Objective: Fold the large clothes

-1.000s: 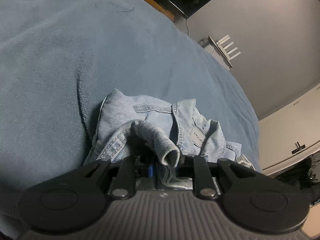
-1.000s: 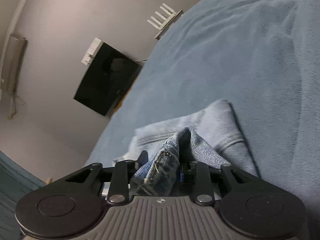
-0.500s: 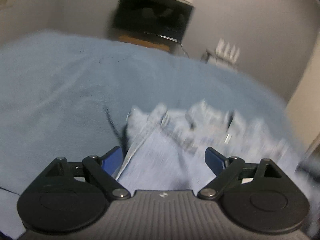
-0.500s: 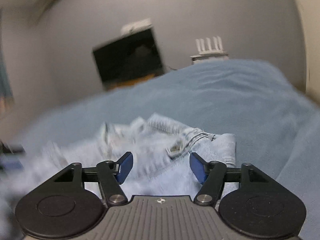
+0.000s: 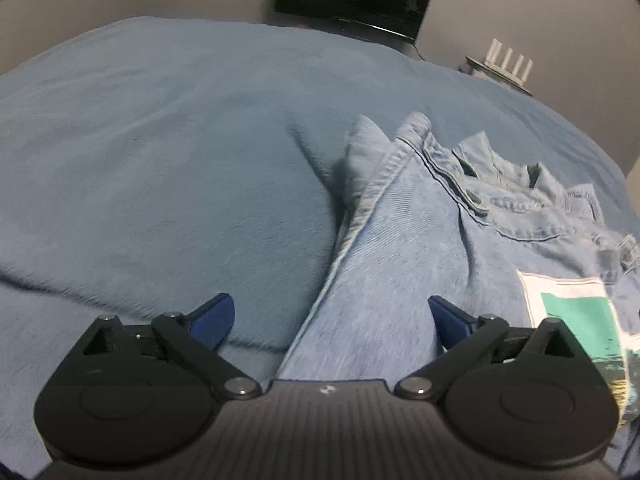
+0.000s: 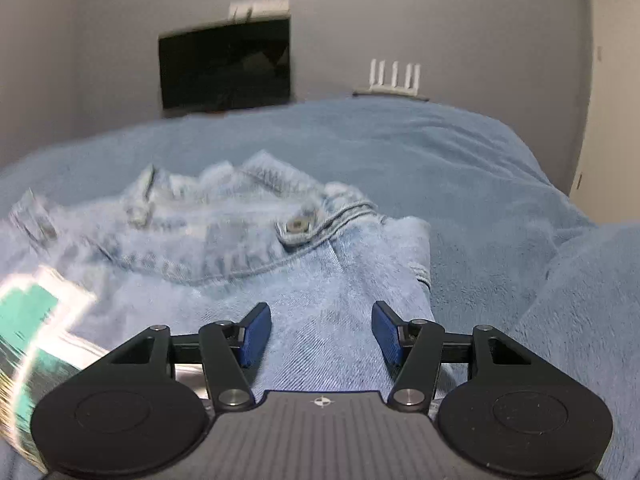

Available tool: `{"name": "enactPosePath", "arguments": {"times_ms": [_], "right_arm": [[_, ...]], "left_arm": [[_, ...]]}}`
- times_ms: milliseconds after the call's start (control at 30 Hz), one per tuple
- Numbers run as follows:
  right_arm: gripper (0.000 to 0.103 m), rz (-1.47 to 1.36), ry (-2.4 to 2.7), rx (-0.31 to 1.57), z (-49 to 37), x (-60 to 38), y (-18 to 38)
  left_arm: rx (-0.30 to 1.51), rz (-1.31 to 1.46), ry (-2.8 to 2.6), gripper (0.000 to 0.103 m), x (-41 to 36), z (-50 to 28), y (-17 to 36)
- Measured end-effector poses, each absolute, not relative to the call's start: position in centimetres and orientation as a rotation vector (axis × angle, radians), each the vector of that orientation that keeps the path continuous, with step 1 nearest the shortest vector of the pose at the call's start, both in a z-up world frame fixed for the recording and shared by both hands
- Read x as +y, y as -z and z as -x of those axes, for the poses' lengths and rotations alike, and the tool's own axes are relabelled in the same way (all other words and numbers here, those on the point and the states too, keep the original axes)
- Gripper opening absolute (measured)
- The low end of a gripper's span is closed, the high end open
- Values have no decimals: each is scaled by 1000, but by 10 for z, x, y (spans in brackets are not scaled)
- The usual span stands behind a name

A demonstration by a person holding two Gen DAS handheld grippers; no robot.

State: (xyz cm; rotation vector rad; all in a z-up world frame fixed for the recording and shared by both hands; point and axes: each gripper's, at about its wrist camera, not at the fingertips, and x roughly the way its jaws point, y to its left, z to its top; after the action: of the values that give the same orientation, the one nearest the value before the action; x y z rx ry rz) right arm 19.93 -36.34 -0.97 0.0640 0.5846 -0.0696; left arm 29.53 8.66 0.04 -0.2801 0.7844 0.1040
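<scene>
Light-blue denim jeans (image 5: 400, 248) lie loosely folded on a blue fleece blanket (image 5: 160, 160), waistband and button toward the far side. A white and teal printed patch (image 5: 576, 308) sits on the denim. My left gripper (image 5: 326, 308) hovers over the jeans' left edge; its jaws are opening wide, the pads pressing on nothing. In the right wrist view, my right gripper (image 6: 320, 312) stands open over the jeans (image 6: 240, 248) near their right edge, with flat denim under the gap and the patch (image 6: 36, 304) to its left.
The blanket (image 6: 480, 180) covers the whole bed around the jeans. Beyond the far edge, a black screen (image 6: 224, 68) hangs on the grey wall beside a white router with antennas (image 6: 394, 76). A pale door (image 6: 612, 80) stands at the right.
Both grippers have let go of the bunched denim they held and opened. Both have rolled level and pulled back, and the jeans now lie flatter on the blanket.
</scene>
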Motion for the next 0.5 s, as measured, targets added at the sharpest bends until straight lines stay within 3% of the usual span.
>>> {"name": "enactPosePath", "arguments": {"times_ms": [33, 100, 200, 300, 500], "right_arm": [[70, -100, 63, 552, -187, -369, -1], [95, -156, 45, 464, -165, -370, -14], [102, -142, 34, 333, -132, -358, -34], [102, -104, 32, 282, -103, -343, -45], [102, -118, -12, 403, -57, -320, -41]], "left_arm": [[773, 280, -105, 103, 87, -284, -7], [741, 280, -90, 103, 90, -260, -19], [692, 298, -107, 103, 93, -219, -32], [669, 352, -103, 103, 90, -183, -34], [609, 250, -94, 103, 68, -141, -26]]}}
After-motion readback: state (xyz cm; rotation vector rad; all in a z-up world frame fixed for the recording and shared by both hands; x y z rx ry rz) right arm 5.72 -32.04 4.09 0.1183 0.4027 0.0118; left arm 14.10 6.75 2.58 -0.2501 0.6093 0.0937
